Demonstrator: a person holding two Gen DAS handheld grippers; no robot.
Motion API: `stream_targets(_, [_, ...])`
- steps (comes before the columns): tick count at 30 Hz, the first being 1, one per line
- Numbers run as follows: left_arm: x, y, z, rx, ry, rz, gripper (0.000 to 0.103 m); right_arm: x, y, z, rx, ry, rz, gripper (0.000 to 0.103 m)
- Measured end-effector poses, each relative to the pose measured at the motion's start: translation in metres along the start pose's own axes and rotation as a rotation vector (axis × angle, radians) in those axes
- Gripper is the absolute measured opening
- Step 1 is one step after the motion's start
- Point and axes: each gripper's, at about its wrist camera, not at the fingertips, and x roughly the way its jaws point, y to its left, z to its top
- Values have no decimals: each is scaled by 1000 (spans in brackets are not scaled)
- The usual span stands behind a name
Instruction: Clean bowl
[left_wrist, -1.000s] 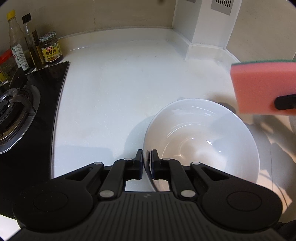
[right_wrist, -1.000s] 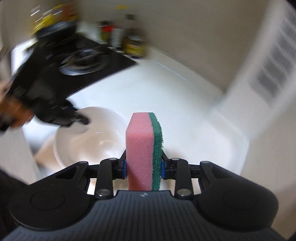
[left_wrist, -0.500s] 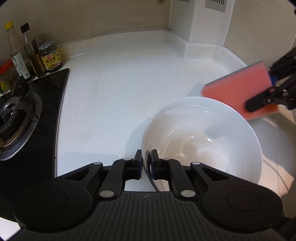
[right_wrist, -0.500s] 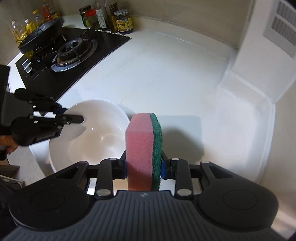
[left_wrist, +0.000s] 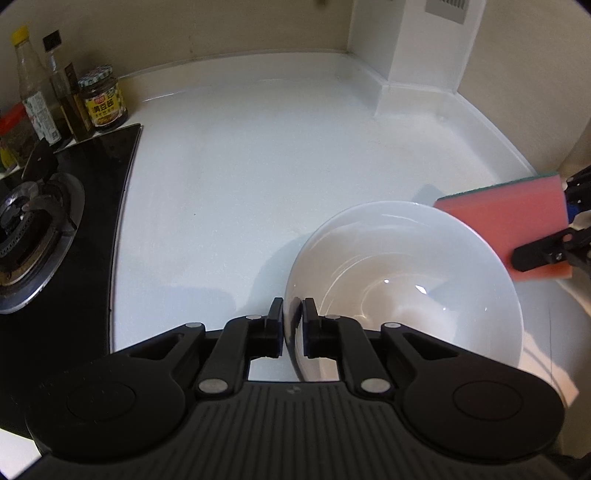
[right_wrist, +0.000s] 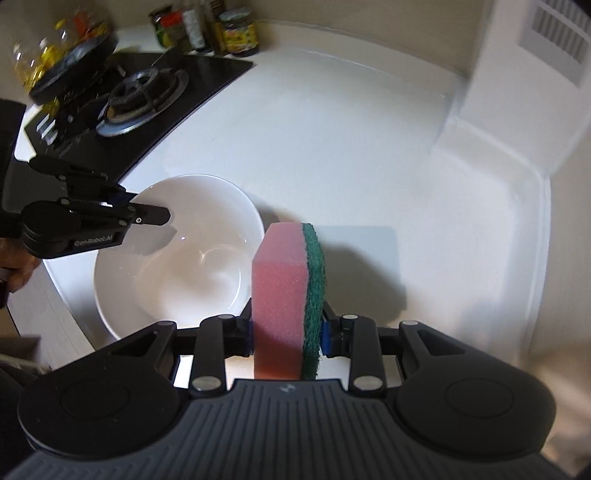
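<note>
A white bowl (left_wrist: 402, 291) stands on the white counter near its front edge; it also shows in the right wrist view (right_wrist: 177, 254). My left gripper (left_wrist: 292, 325) is shut on the bowl's near rim, one finger inside and one outside. My right gripper (right_wrist: 286, 332) is shut on a pink sponge with a green scouring side (right_wrist: 286, 295). The sponge (left_wrist: 509, 221) hangs over the bowl's far right rim, just above it. The bowl's inside looks glossy and bare.
A black gas hob (left_wrist: 33, 229) with a burner lies to the left. Sauce jars and bottles (left_wrist: 99, 99) stand at the back left by the wall. A white boxed column (left_wrist: 424, 55) rises at the back right. The counter's front edge (right_wrist: 66, 295) runs beside the bowl.
The right gripper has swung round with the sponge and come lower, close beside the bowl's rim. The left gripper keeps its hold on the bowl, which has barely moved.
</note>
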Motion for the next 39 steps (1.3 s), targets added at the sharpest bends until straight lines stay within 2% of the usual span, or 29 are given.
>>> stream_targets(9, [-10, -7, -8, 67, 24, -5, 13, 9, 9, 14, -44, -20, -18, 28])
stream_targets(13, [-15, -9, 10, 163, 6, 1, 13, 8, 10, 14, -69, -21, -17, 28])
stream_targets(20, [9, -20, 46, 369, 84, -3, 13, 1, 9, -5, 3, -40, -19, 28])
stream_targets(24, [13, -17, 57, 328, 102, -16, 15, -3, 8, -25, 79, -31, -2, 27])
stream_targets(27, [11, -17, 51, 306, 74, 17, 15, -4, 5, -36, 115, -23, 19, 27])
stream_targets(31, [1, -15, 34, 261, 61, 56, 11, 2, 3, -30, 133, -39, 28, 27])
stream_targets(37, [-13, -7, 22, 252, 70, 53, 12, 11, 12, -9, 67, -46, -11, 27])
stream_targets(39, [-13, -6, 27, 271, 56, 52, 14, 9, 16, -8, 47, -43, -10, 27])
